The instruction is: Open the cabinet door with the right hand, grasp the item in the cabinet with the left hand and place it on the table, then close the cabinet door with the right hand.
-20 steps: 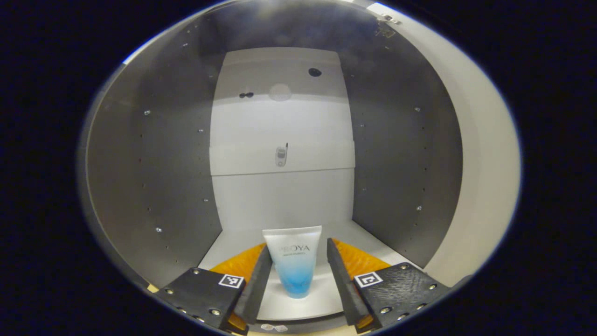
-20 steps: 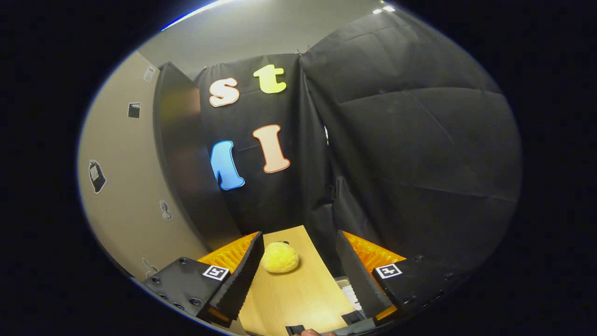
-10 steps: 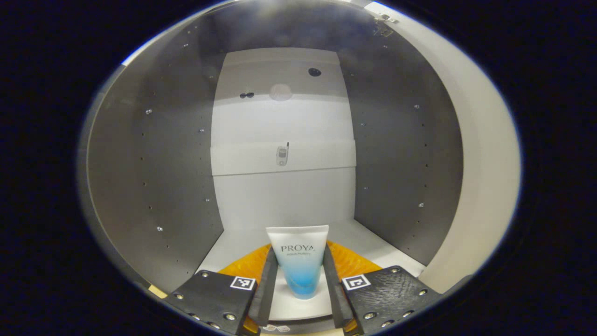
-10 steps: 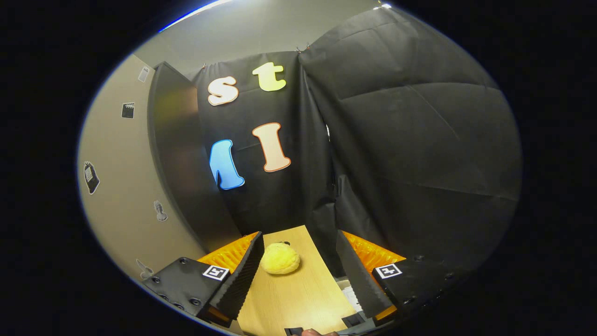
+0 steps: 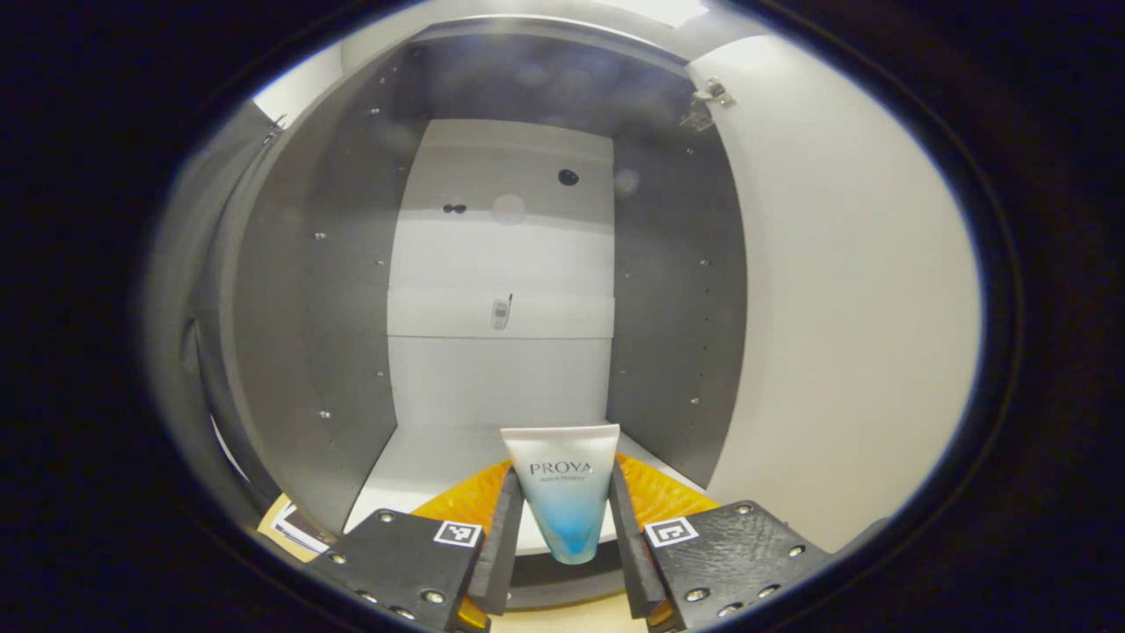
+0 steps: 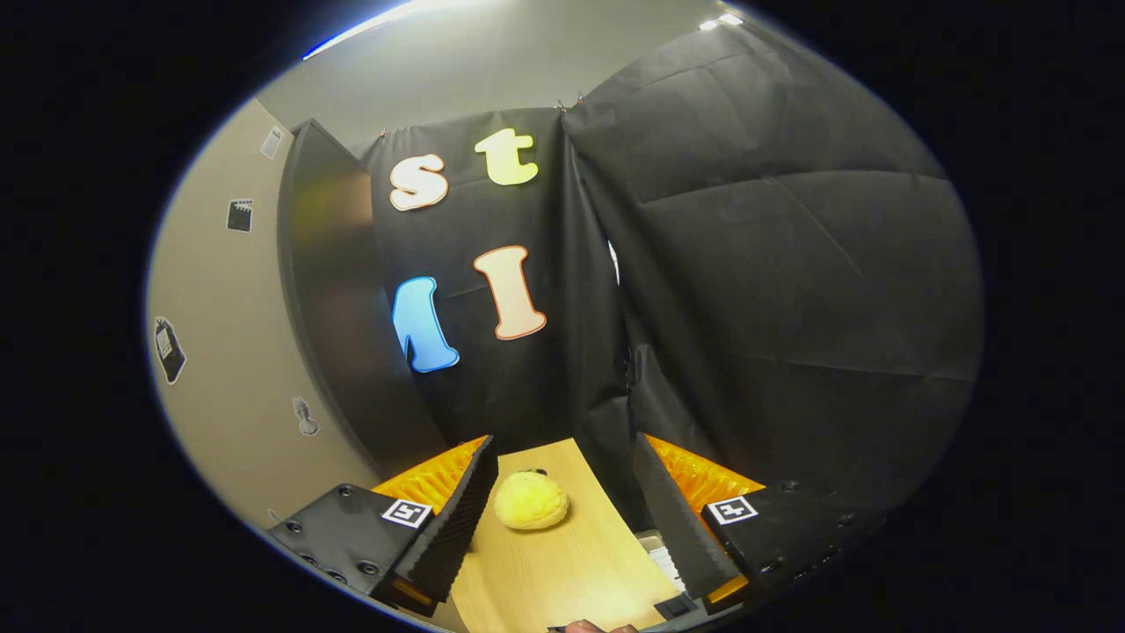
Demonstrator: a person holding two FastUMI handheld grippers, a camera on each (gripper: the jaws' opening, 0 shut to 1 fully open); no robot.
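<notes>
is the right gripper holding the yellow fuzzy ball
No: the right gripper is open, and the yellow fuzzy ball lies on the light wooden table between its spread fingers, untouched.

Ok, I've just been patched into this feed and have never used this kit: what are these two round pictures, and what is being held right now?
No robot arm here: a person carries a two-finger gripper in each hand, and a fisheye camera rides on each one, looking along its fingers. The left gripper view looks into the open cabinet. At the bottom, the left gripper has its fingers pressed on either side of a white-and-blue cosmetic tube, which stands cap down at the front edge of the cabinet floor. The open cabinet door fills the right of that view. The right gripper view looks over a wooden table towards the booth's black cloth wall. The right gripper is open and holds nothing; a yellow plush toy lies on the table beyond its fingers.
</notes>
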